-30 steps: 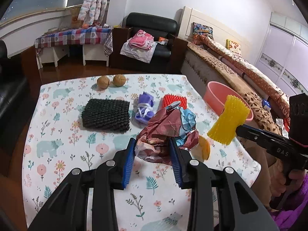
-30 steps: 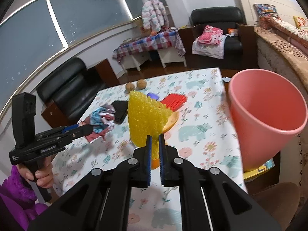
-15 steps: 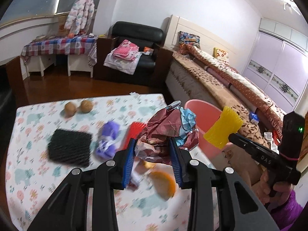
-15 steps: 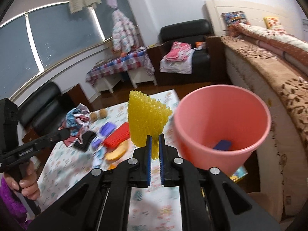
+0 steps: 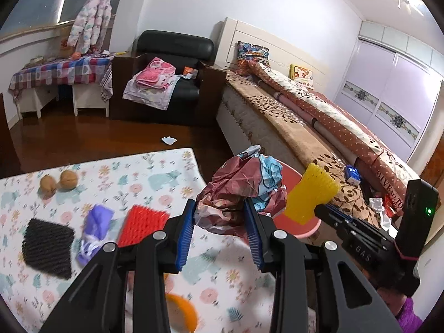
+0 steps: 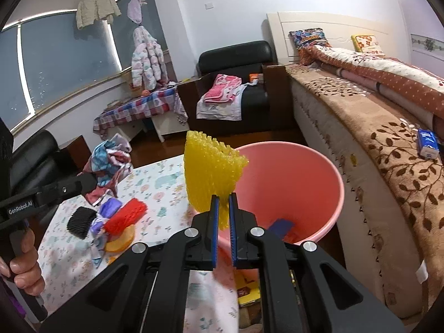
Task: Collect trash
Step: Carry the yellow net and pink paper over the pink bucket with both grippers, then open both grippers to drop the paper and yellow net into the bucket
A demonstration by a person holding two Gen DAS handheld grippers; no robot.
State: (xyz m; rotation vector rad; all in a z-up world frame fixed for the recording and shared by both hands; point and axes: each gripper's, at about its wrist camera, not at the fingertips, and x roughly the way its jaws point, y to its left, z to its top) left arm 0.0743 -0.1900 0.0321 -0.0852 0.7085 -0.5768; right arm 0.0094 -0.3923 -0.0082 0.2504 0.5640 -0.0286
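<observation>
We hold our left hand-held gripper (image 5: 219, 230) clamped on a crumpled wrapper (image 5: 241, 191), raised past the counter (image 5: 166, 172) edge, by the pink bin (image 6: 291, 183). Our right hand-held gripper (image 6: 223, 222) pinches a yellow foam net (image 6: 211, 172) over the bin's near rim. The bin stands in the narrow gap between counter and bed (image 6: 374, 144). 1 blue scrap (image 6: 281, 226) lies inside it. Open floor (image 5: 83, 133) lies beyond the counter's far edge.

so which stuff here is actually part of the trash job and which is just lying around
Part of the job:
- crumpled wrapper in the left hand-held gripper
- yellow foam net in the right hand-held gripper
- pink bin

Lying about:
- two walnuts
- blue packet on the bed
- clothes on the armchair
</observation>
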